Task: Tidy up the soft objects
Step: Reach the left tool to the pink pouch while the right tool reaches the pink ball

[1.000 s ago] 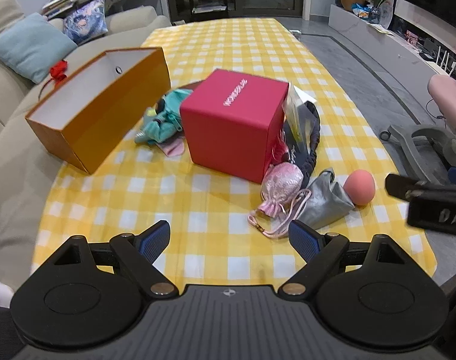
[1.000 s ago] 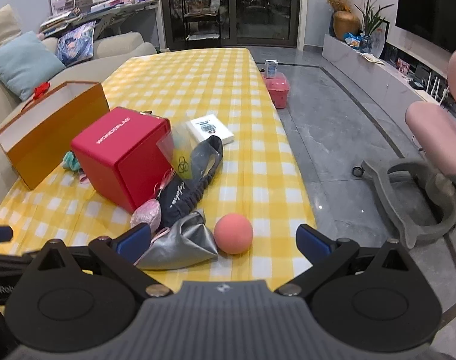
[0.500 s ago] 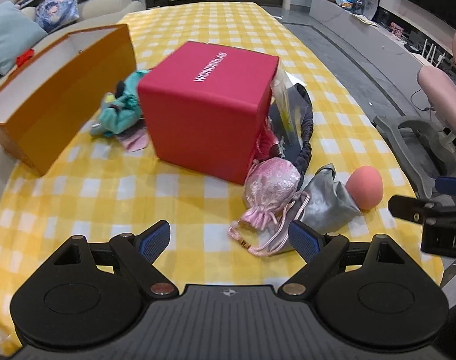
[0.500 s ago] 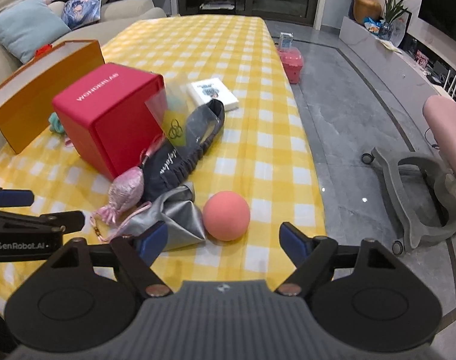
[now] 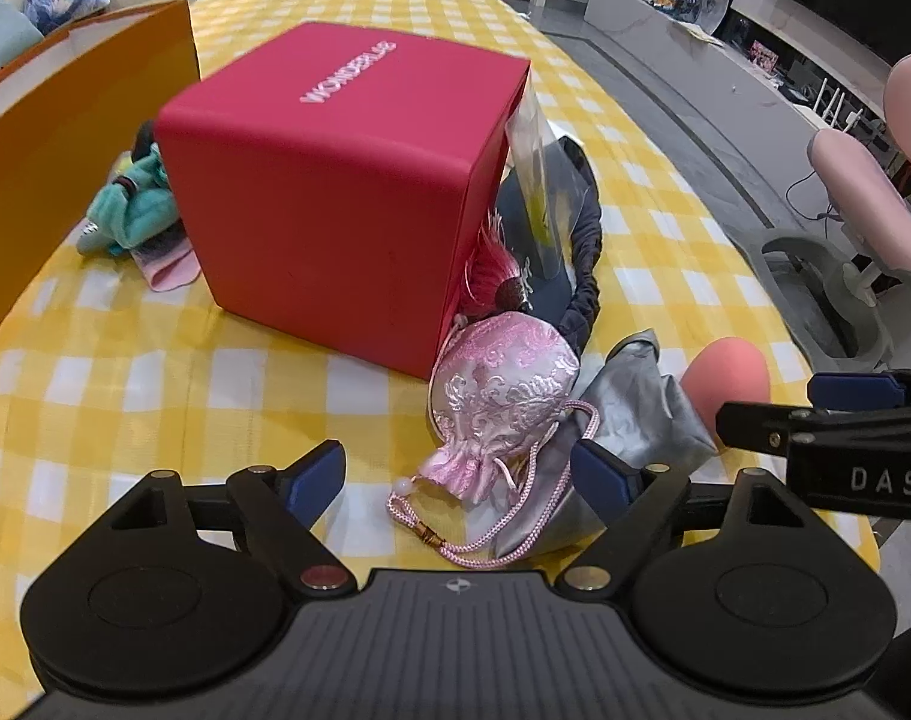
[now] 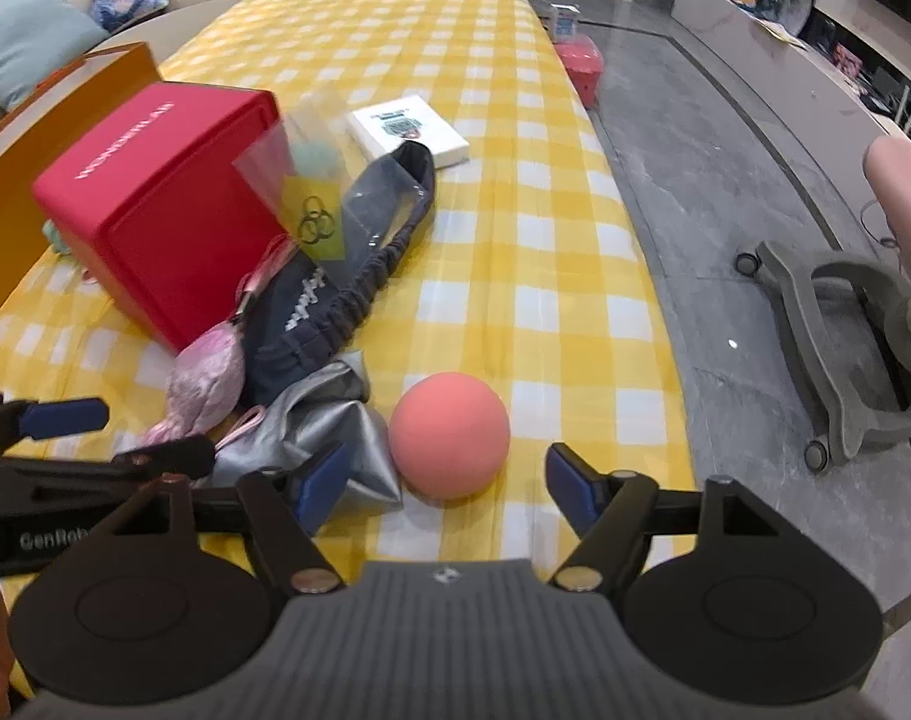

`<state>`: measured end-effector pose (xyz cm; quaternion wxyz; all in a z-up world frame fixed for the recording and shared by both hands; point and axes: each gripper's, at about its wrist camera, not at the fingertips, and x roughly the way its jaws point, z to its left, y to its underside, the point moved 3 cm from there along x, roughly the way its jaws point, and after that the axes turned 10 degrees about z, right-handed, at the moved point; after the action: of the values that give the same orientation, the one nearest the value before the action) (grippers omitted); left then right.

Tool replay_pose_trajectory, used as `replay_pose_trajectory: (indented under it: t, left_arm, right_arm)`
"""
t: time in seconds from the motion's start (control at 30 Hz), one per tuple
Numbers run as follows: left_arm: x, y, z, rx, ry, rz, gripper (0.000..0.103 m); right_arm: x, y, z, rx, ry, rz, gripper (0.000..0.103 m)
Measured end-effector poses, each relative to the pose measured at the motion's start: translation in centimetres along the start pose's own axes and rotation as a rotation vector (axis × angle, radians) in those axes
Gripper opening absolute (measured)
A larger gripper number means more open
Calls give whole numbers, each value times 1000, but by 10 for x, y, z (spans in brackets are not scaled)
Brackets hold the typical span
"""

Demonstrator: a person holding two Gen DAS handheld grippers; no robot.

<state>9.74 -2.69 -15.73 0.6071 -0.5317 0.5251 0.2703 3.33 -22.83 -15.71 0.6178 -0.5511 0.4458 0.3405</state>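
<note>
Yellow-and-white checked tablecloth (image 5: 155,396) covers a long table in a living room, sofa at the left, grey floor and a pink chair at the right. Left wrist view: left gripper (image 5: 458,477) is tilted down over the near edge, blue pads apart, nothing between them touching; the pink brocade drawstring pouch (image 5: 503,396) lies just ahead in line with the gap, cord trailing toward the camera, so it looks like the intended pick. Pouch leans against the corner of the red cube box (image 5: 335,192) and rests on a crumpled silver pouch (image 5: 641,420). Behind it a red tassel (image 5: 497,270), a clear plastic bag (image 5: 533,180) and a dark navy elastic-edged fabric piece (image 5: 587,252) are propped on the box side. Teal plush toy (image 5: 131,210) sits between the red box and the open orange box (image 5: 65,180), probably the drop container. Right gripper (image 5: 827,420) pokes in from the right edge. Right wrist view: right gripper (image 6: 443,480) has jaws apart too, empty, bracketing the coral foam ball (image 6: 449,435) without contact, likely its target since the ball sits free beside the silver pouch (image 6: 323,432). Pink pouch (image 6: 206,378) and navy fabric (image 6: 335,288) lie left of it, a small white box (image 6: 407,129) farther back. Left gripper (image 6: 95,438) shows at the left edge. Soft items all remain loose on the table, none boxed.
</note>
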Motion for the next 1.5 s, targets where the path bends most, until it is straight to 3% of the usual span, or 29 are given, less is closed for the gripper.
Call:
replay_pose_trajectory:
  t: [0.43, 0.8, 0.97, 1.2, 1.3, 1.47, 1.5]
  left_arm:
    - [20, -6, 7, -25, 23, 15, 99]
    - [27, -12, 2, 12, -13, -11, 94]
    - [29, -12, -1, 34, -38, -18, 93]
    - [32, -12, -5, 58, -52, -31, 91]
    - [31, -11, -5, 64, -43, -37, 83]
    - [27, -10, -6, 76, 1, -53, 58]
    - [26, -10, -7, 80, 10, -56, 56]
  right_arm:
    - [16, -10, 1, 20, -11, 29, 79]
    - [30, -13, -4, 39, -27, 62, 78]
    - [37, -14, -3, 52, -35, 73, 67]
    - [43, -15, 1, 20, -8, 85, 60]
    - [43, -15, 3, 4, -5, 83, 54]
    - [43, -15, 3, 1, -12, 83, 49]
    - [42, -15, 2, 5, -20, 83, 49]
